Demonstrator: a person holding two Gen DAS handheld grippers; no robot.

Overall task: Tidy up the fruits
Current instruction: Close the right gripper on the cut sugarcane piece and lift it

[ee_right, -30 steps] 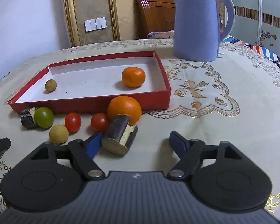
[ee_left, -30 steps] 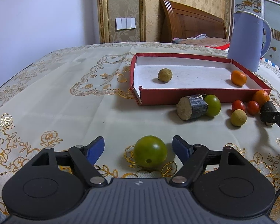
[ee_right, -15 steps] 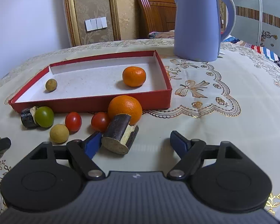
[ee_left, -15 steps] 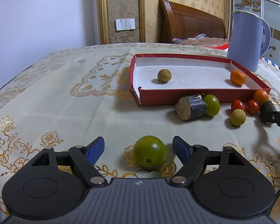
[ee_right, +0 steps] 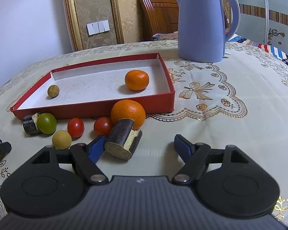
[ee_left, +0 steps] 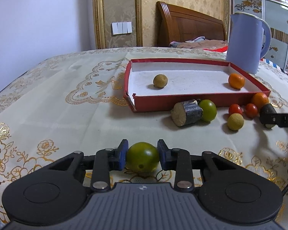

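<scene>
My left gripper (ee_left: pixel 143 153) is shut on a green tomato (ee_left: pixel 143 159) that rests on the tablecloth. A red tray (ee_left: pixel 192 98) ahead holds a tan longan (ee_left: pixel 160 80) and a small orange (ee_left: pixel 236 80). My right gripper (ee_right: pixel 140 145) is open, with a dark sugarcane piece (ee_right: pixel 122 141) lying against its left finger. In front of the tray lie an orange (ee_right: pixel 128 113), two red cherry tomatoes (ee_right: pixel 75 127), a loose longan (ee_right: pixel 61 139), a second green tomato (ee_right: pixel 46 123) and another sugarcane piece (ee_right: pixel 29 125).
A blue kettle (ee_right: pixel 201 23) stands beyond the tray's far right corner. The embroidered cream tablecloth (ee_left: pixel 48 105) covers the table. A wall and a wooden headboard (ee_left: pixel 190 26) stand behind the table's far edge.
My left gripper has closed its fingers onto the green tomato. The right gripper has stayed open and almost still beside the sugarcane piece.
</scene>
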